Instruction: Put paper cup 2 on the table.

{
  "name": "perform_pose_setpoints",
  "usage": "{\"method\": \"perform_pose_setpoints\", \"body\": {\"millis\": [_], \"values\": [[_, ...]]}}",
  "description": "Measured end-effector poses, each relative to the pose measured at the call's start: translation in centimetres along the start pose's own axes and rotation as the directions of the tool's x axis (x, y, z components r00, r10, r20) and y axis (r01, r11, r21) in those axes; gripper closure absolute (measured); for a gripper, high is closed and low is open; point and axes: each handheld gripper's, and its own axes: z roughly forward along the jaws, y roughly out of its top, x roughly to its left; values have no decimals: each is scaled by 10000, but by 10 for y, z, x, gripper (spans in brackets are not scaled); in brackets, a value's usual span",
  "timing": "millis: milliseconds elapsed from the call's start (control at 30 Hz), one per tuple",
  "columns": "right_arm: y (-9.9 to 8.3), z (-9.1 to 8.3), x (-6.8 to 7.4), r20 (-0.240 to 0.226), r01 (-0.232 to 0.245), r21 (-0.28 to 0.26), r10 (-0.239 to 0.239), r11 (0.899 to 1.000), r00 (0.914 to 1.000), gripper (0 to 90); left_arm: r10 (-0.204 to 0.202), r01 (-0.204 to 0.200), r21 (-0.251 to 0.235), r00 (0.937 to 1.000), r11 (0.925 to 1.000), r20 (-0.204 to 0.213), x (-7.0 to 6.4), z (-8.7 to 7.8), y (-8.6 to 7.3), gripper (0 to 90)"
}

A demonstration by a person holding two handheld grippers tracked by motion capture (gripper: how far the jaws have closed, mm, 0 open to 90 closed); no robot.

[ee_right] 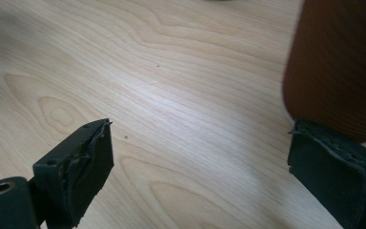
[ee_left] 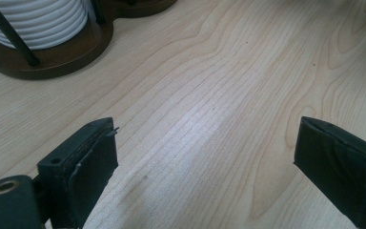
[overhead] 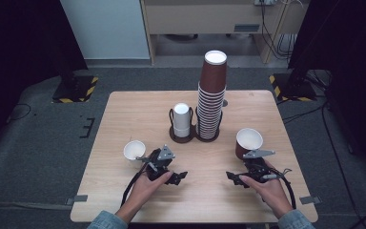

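A white paper cup (overhead: 134,150) stands upright on the table, just left of my left gripper (overhead: 177,177). That gripper is open above bare wood (ee_left: 205,129), with nothing between its jaws. A brown paper cup (overhead: 248,141) with a white inside stands upright just behind my right gripper (overhead: 233,178). The right gripper (ee_right: 200,129) is open too, and the brown cup's wall (ee_right: 338,62) rises close behind its right jaw, outside the gap. The two grippers point toward each other near the table's front.
At the table's middle stands a double wooden cup holder (overhead: 194,137) with black rods. A short stack of white cups (overhead: 181,119) fills its left side, a tall stack of brown cups (overhead: 212,93) its right. The holder's base (ee_left: 52,62) lies ahead of my left gripper.
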Motion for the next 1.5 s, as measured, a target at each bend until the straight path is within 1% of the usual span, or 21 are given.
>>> {"method": "perform_pose_setpoints", "body": {"millis": [33, 200, 233, 267, 300, 333, 433, 500, 533, 567, 667, 733, 900, 967, 1100, 1200, 1233, 1367, 1433, 1467, 1500], "values": [[1, 1, 3, -37, -26, 42, 26, 10000, 10000, 84, 8, -8, 24, 10000, 10000, 2, 0, 0, 0, 65], [3, 11, 14, -211, 235, 124, -232, 9996, 9995, 88, 24, -24, 55, 10000, 10000, 15, -1, 1, 0, 66], [4, 12, 16, -255, 171, 155, -168, 9997, 9995, 88, 24, -24, 67, 10000, 10000, 21, -1, 1, 0, 65], [5, 15, 18, -284, 209, 219, -203, 9995, 9994, 88, 40, -40, 72, 10000, 10000, 23, -1, 1, -1, 65], [5, 17, 19, -279, 280, 217, -274, 9994, 9992, 89, 62, -62, 88, 10000, 9999, 29, -1, 1, -1, 65], [6, 19, 22, -302, 213, 286, -204, 9994, 9993, 90, 81, -81, 108, 10000, 9999, 29, -1, 2, -1, 65], [9, 26, 26, -295, 349, 311, -340, 9989, 9990, 91, 117, -118, 170, 9999, 9998, 32, -2, 3, -1, 65], [11, 29, 28, -276, 253, 269, -245, 9993, 9993, 92, 142, -143, 209, 9999, 9997, 32, -2, 3, -1, 65], [12, 31, 29, -242, 282, 240, -276, 9993, 9993, 92, 150, -151, 240, 9999, 9996, 35, -2, 4, -1, 65], [14, 34, 31, -157, 274, 180, -272, 9995, 9995, 93, 121, -122, 255, 9999, 9996, 37, -3, 4, -2, 65], [17, 37, 33, 30, 179, 17, -179, 9998, 9998, 94, 225, -224, 330, 9997, 9992, -21, -2, 5, -2, 65], [19, 41, 34, 72, -26, -131, 27, 9999, 10000, 98, 226, -225, 378, 9997, 9990, -12, -3, 5, -2, 66], [21, 51, 35, 345, -82, -126, 86, 9999, 9994, 98, 310, -309, 495, 9995, 9983, -13, -4, 7, -3, 65], [21, 55, 36, 463, -101, -117, 106, 9999, 9989, 97, 271, -269, 518, 9996, 9983, -20, -4, 7, -3, 65], [21, 63, 38, 819, -172, -56, 177, 9998, 9965, 94, 296, -293, 554, 9995, 9980, -56, -3, 7, -3, 66], [21, 68, 40, 1067, -89, 66, 82, 9999, 9943, 82, 293, -289, 551, 9996, 9981, -57, -3, 7, -3, 65], [21, 69, 40, 1196, -9, 29, 5, 10000, 9928, 81, 256, -253, 545, 9997, 9982, -53, -3, 7, -3, 65], [21, 72, 41, 1519, -7, -5, 8, 10000, 9884, 64, 251, -247, 575, 9997, 9980, -73, -3, 7, -3, 66], [20, 74, 43, 1717, 138, 13, -138, 9999, 9851, 38, 303, -299, 576, 9995, 9979, -69, -3, 7, -3, 66], [20, 76, 44, 1840, 324, 22, -322, 9995, 9824, 20, 300, -296, 586, 9995, 9978, -66, -3, 7, -3, 65], [20, 78, 45, 1811, 340, -39, -327, 9994, 9829, 6, 307, -302, 583, 9995, 9978, -65, -4, 7, -3, 65]]}}
